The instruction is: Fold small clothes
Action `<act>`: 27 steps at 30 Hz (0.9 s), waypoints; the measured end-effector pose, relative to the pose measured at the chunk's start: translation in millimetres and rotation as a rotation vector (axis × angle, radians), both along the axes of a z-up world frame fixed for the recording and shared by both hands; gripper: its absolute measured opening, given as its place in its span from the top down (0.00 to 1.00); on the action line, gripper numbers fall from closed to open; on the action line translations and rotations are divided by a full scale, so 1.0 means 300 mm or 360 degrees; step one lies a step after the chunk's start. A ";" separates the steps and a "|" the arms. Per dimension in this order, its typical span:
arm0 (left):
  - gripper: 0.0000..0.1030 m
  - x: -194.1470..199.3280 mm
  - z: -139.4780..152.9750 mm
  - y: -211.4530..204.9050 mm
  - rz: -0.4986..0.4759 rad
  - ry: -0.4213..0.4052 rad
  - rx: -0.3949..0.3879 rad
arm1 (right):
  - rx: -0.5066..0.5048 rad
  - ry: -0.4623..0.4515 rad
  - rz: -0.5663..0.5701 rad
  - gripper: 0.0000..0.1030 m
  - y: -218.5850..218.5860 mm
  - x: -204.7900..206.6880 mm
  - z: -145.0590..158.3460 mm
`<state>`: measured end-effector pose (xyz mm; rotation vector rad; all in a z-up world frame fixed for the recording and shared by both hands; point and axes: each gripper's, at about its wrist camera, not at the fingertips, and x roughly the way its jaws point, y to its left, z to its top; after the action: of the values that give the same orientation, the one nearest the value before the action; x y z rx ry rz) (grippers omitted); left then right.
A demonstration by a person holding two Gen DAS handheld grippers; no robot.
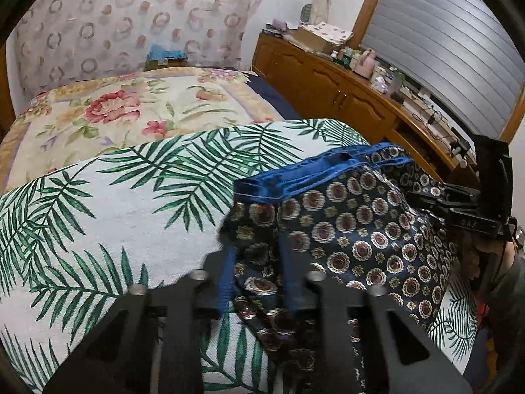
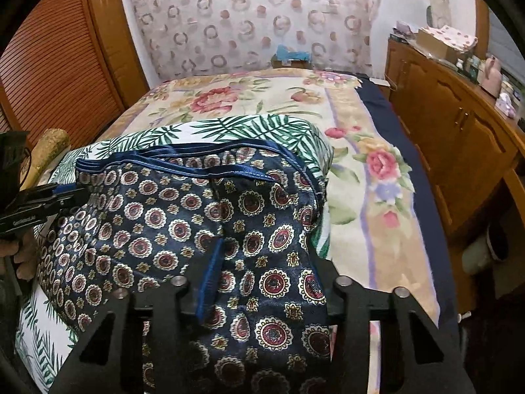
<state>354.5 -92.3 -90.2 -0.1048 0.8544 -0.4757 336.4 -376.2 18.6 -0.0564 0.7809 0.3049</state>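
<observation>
Garment: navy patterned shorts [image 2: 183,216] with blue waistband, lying partly lifted on the palm-leaf cloth [image 1: 108,197] spread over the bed [image 2: 377,197].
Left gripper [image 1: 259,282]: jaws clamped on one side of the fabric.
Right gripper [image 2: 259,282]: jaws clamped on the opposite side; cloth drapes over them.
Progress: early, judged; garment bunched and creased, no clean fold visible.
Remaining: flatten, fold over, set down neatly.
Other clothes: none seen.

The left tongs [image 1: 259,282] are showing matte black angular arms with triangular cut-outs and round silver pins. The right tongs [image 2: 259,282] are looking alike. Pale lettering is marking each black body, beside bare-skinned fingers [image 2: 19,249].
</observation>
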 end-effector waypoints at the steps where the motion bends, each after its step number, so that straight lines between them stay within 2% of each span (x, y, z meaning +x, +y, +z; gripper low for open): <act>1: 0.89 -0.003 0.002 -0.003 -0.0014 0.0001 -0.0007 | 0.0001 0.0000 0.0008 0.62 0.002 0.001 -0.002; 4: 0.93 -0.022 0.029 0.001 -0.0030 -0.0038 -0.0043 | 0.0005 -0.0002 0.0043 0.78 0.006 -0.009 -0.001; 7: 0.93 -0.050 0.075 -0.001 -0.0031 -0.0106 -0.0050 | -0.0010 -0.0002 0.0085 0.87 0.014 -0.020 -0.002; 10: 0.94 -0.082 0.126 -0.006 -0.0048 -0.0176 -0.0066 | -0.0037 -0.0040 0.0079 0.90 0.018 -0.028 0.007; 18: 0.94 -0.194 0.277 0.045 -0.0045 -0.0345 -0.0122 | -0.0039 -0.0265 0.0102 0.91 0.060 -0.102 0.091; 21: 0.94 -0.239 0.323 0.107 -0.0001 -0.0401 -0.0142 | -0.0031 -0.0354 0.0151 0.91 0.108 -0.130 0.129; 27: 0.94 -0.315 0.357 0.253 0.0139 -0.0457 -0.0127 | -0.0035 -0.0499 0.0283 0.91 0.241 -0.166 0.174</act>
<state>260.0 -16.4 16.8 -0.1425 0.5474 -0.4308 286.6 -304.1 70.7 -0.1904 0.4685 0.4445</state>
